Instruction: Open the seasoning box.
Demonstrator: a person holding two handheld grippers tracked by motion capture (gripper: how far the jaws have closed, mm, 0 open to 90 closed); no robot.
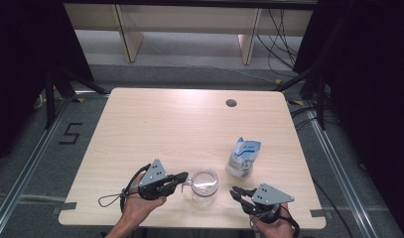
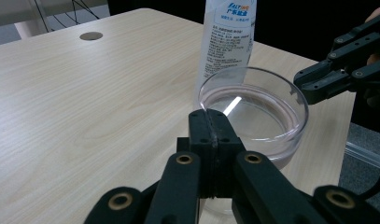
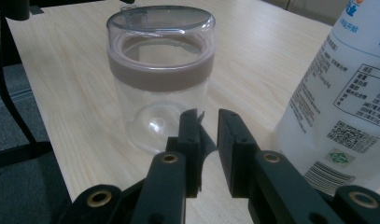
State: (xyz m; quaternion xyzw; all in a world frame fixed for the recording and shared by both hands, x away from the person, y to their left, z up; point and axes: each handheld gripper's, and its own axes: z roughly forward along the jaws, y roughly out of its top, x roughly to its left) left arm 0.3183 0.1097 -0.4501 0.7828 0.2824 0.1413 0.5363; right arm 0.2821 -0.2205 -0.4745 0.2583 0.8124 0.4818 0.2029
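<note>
A clear glass jar [image 1: 204, 186] with a see-through lid and a brownish seal band stands near the table's front edge. My left gripper [image 1: 185, 177] reaches it from the left. In the left gripper view the jaws are pressed together at the lid's near rim [image 2: 209, 116]. My right gripper [image 1: 234, 191] points at the jar [image 3: 159, 84] from the right, a short way off. Its jaws stand slightly apart [image 3: 207, 119], with a thin grey scrap against the inner face of one. A white and blue pouch [image 1: 243, 156] stands upright just behind and to the right of the jar.
The light wood table [image 1: 155, 129] has a round cable hole [image 1: 231, 103] at the back right. The front edge lies close under both hands. Grey floor, metal rails and dark curtains surround the table.
</note>
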